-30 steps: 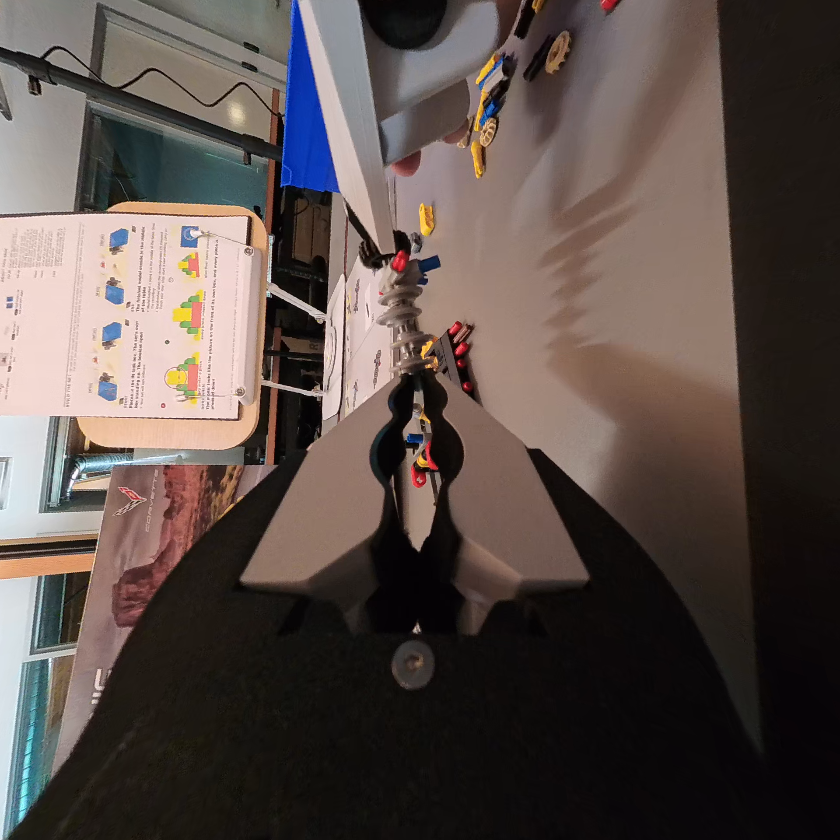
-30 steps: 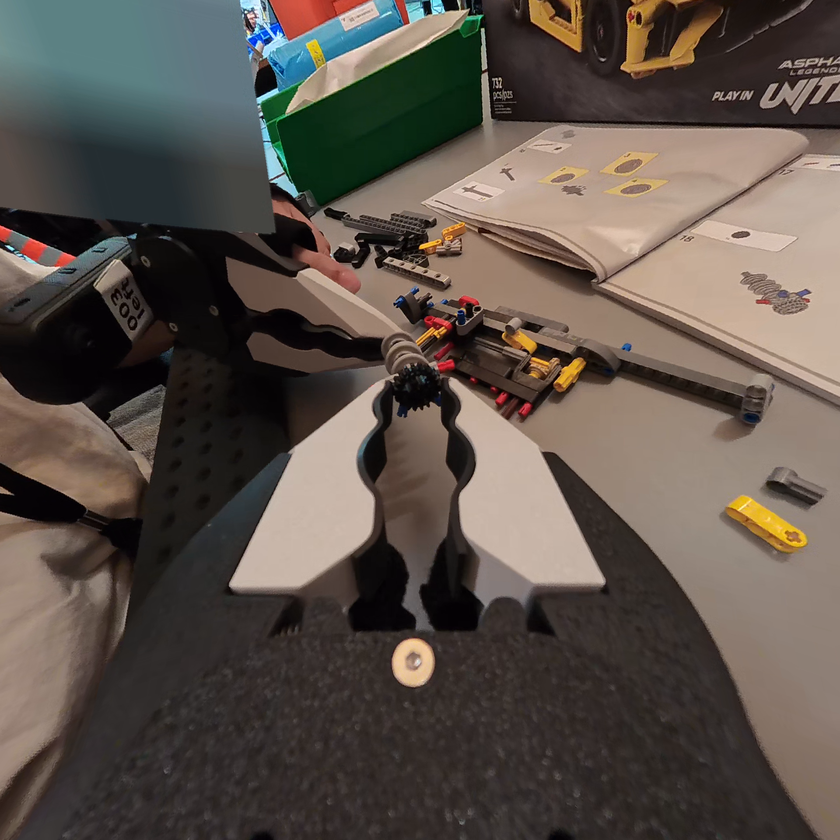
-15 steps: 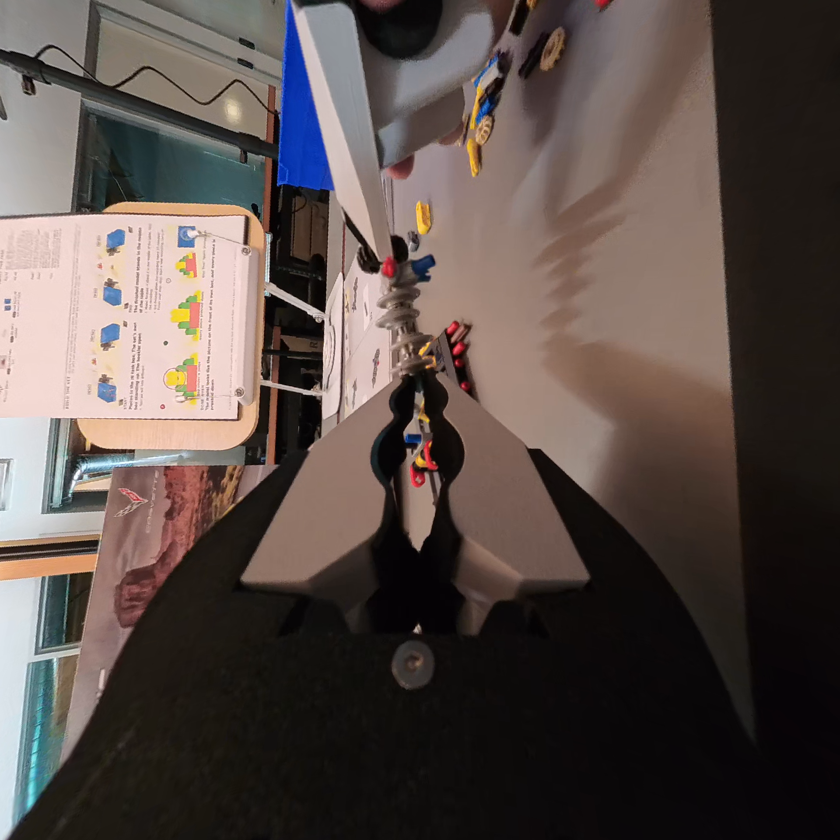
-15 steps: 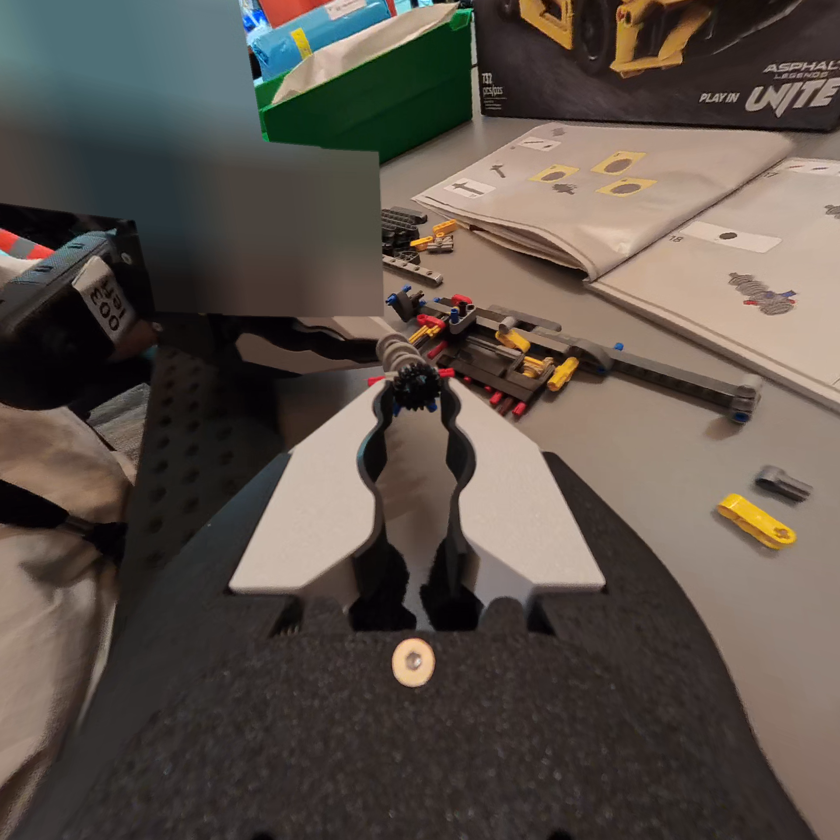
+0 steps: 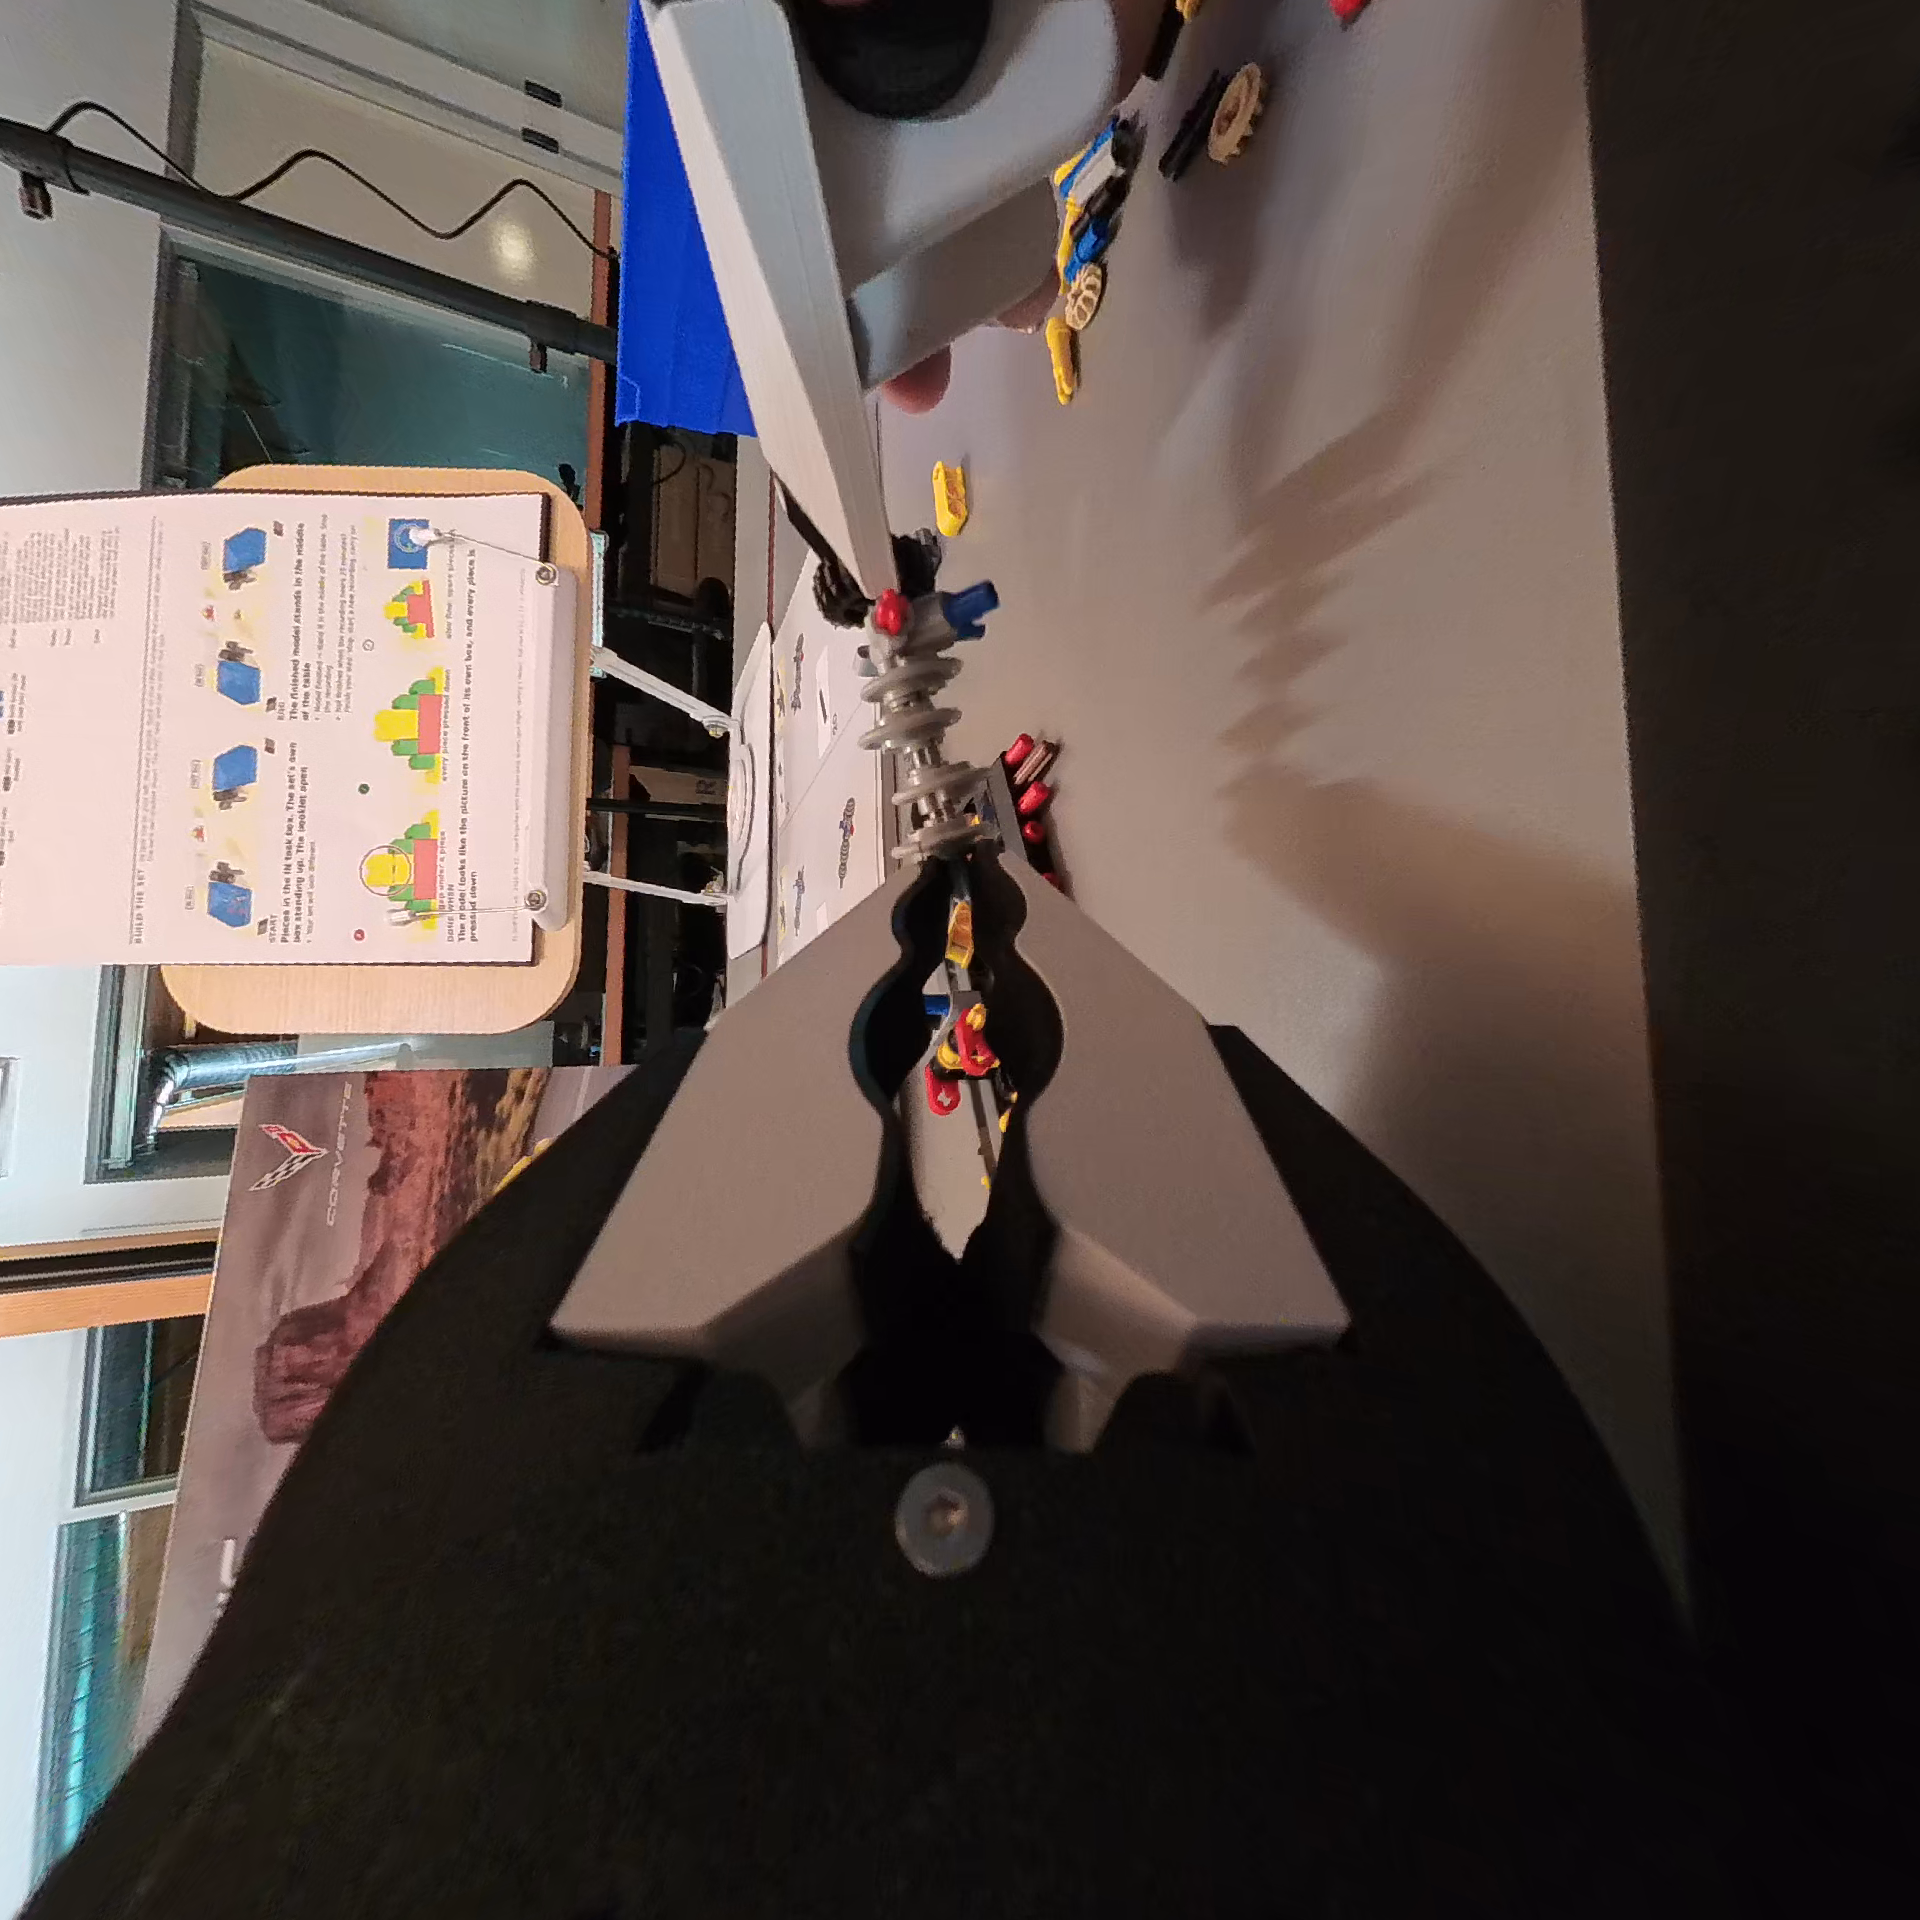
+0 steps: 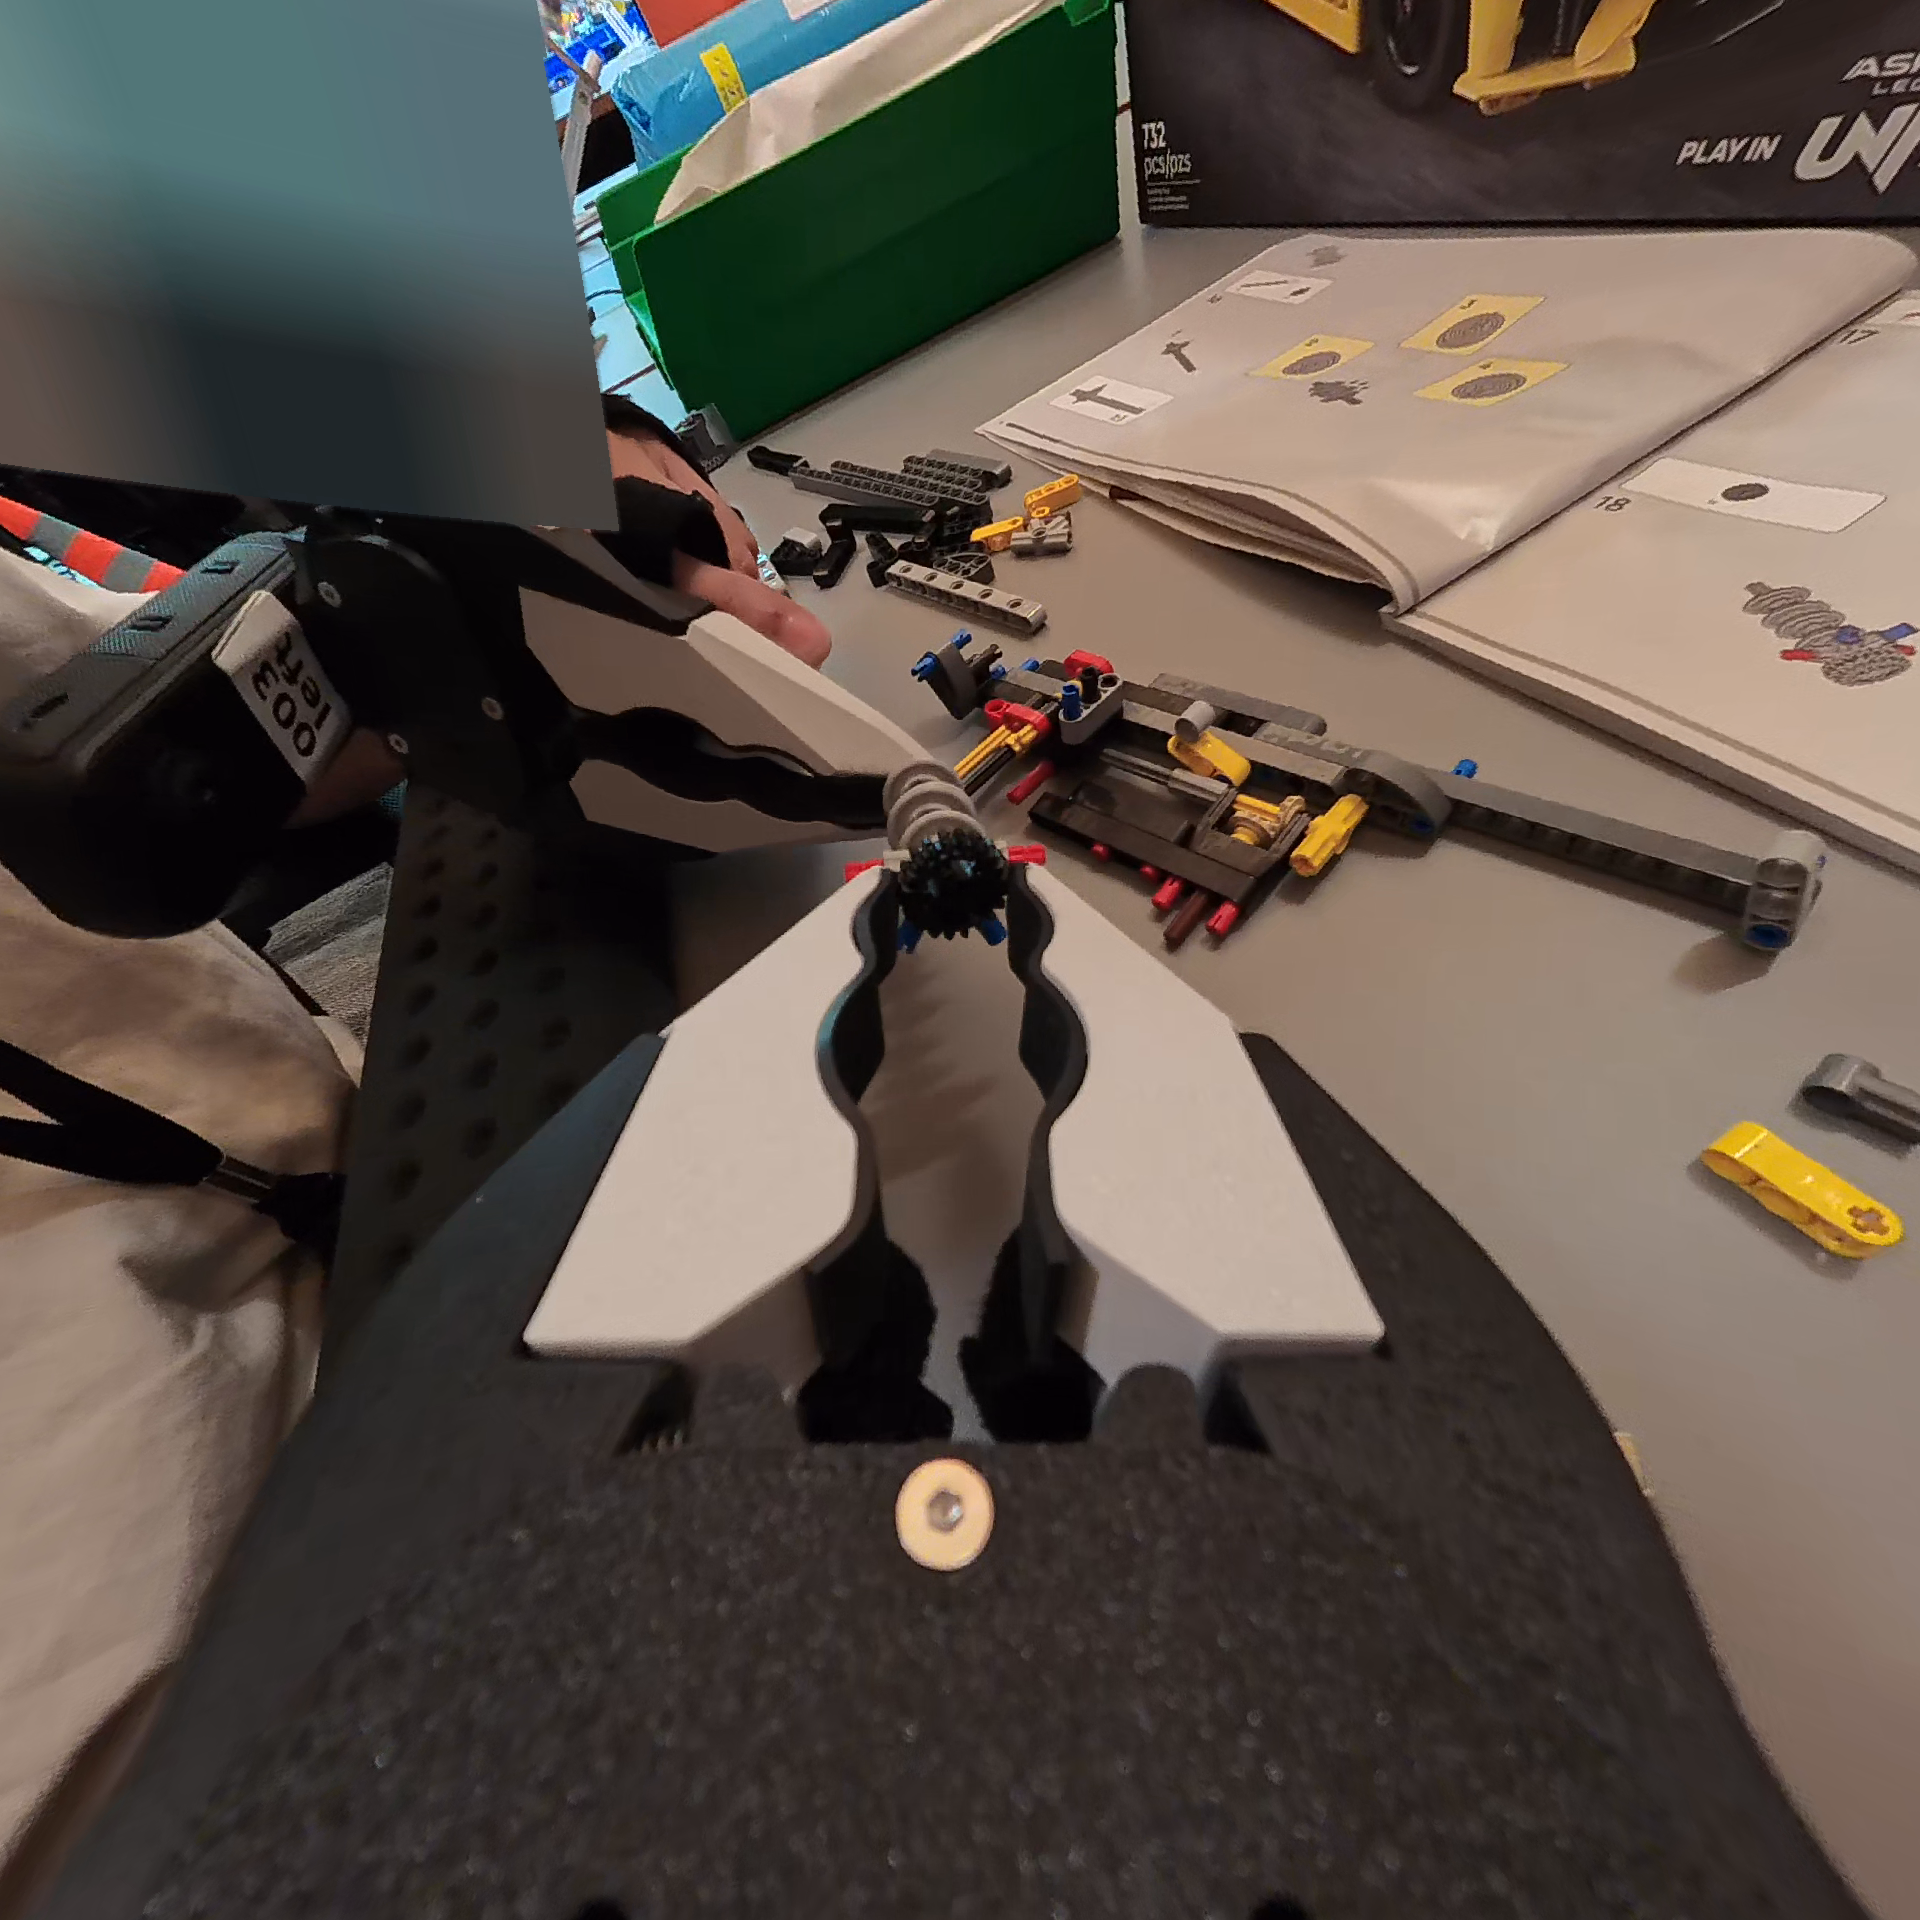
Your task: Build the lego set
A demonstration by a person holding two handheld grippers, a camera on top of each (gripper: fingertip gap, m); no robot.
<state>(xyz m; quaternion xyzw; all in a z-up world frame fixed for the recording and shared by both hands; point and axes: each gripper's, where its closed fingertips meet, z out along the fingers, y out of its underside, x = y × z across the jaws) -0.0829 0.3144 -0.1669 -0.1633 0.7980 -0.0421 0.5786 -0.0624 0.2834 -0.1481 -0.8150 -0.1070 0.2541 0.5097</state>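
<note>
Between my two grippers, above the grey table, hung the small shaft assembly, a grey ribbed piece with a black gear at one end. My left gripper was closed down on the ribbed end, its jaws almost together, and my right gripper was narrowed around the gear, with the tips touching it on both sides. I judged that this piece was very light and made of stiff plastic, but the parts on its axle could slide or come off if I pulled along the length. The gear teeth gave some hold, while the smooth grey ribs seemed slippery, so I thought it better to hold across the ribs and the gear sides and to push only along the axle. I counted one such assembly, with two red pins and two blue pins showing beside the gear in the right wrist view. On the table lay one half-built chassis, one open instruction booklet, one loose yellow connector and one grey connector just beside it. One green bin stood behind, and one set box.
</note>
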